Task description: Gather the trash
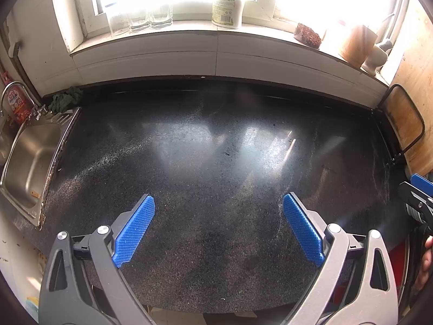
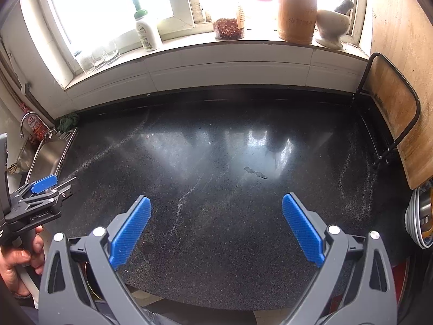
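1. One dark speckled countertop (image 1: 216,162) fills the middle of both views, with glare patches at frame centre.
2. One window sill (image 2: 243,46) runs across the top of the frame.
3. One steel sink (image 1: 32,159) sits at the left edge of the left wrist view, with one faucet (image 1: 10,89) above it and one green cloth (image 1: 66,100) at its upper right corner.
4. One wooden cutting board (image 2: 392,113) stands in a black rack at the right edge.
5. Two grippers. The left gripper (image 1: 218,227) sits at lower centre of its own view, jaws wide apart, nothing between them. The right gripper (image 2: 216,227) likewise: jaws wide apart, nothing held.
6. Sill items, right wrist view: one wooden canister (image 2: 296,13), one stone mortar (image 2: 331,24) with a pestle, one white bottle (image 2: 146,29) with a green cap, one jar of red flakes (image 2: 228,28), and a cluster of clear glasses (image 2: 104,55) at upper left; count uncertain.
7. Trash: one small dark scrap (image 2: 254,172) lies on the countertop, right of centre, well ahead of the right gripper. Material cannot be told.
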Motion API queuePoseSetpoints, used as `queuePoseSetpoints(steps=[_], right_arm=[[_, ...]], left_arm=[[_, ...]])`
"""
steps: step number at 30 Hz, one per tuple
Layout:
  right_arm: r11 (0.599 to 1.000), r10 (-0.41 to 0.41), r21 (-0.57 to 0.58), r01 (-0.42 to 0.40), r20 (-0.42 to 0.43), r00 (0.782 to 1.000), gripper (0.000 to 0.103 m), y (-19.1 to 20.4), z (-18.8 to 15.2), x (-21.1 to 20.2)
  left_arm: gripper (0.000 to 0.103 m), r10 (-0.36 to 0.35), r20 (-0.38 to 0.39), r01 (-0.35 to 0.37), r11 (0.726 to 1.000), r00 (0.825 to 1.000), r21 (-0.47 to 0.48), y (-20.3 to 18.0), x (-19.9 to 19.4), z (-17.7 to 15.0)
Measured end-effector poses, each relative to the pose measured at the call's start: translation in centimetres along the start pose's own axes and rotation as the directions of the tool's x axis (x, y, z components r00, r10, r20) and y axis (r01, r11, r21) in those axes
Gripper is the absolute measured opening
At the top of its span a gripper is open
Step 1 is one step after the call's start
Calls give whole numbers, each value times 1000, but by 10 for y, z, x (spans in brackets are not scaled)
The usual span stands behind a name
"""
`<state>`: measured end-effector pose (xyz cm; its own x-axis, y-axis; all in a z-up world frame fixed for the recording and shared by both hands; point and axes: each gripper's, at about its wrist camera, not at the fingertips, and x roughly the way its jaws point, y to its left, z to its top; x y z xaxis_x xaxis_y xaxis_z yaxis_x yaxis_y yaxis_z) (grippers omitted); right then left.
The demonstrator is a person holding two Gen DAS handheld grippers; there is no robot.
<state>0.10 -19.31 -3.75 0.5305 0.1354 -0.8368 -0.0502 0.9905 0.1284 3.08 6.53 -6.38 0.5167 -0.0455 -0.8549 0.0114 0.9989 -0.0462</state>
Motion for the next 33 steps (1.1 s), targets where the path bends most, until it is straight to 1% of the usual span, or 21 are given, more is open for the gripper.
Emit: queuePoseSetpoints(steps=[33], right_arm=[[1000, 18, 4, -18, 6, 1000, 94, -3, -4, -7]], left_arm=[[93, 10, -4, -10, 1000, 1000, 0, 0, -7, -7]])
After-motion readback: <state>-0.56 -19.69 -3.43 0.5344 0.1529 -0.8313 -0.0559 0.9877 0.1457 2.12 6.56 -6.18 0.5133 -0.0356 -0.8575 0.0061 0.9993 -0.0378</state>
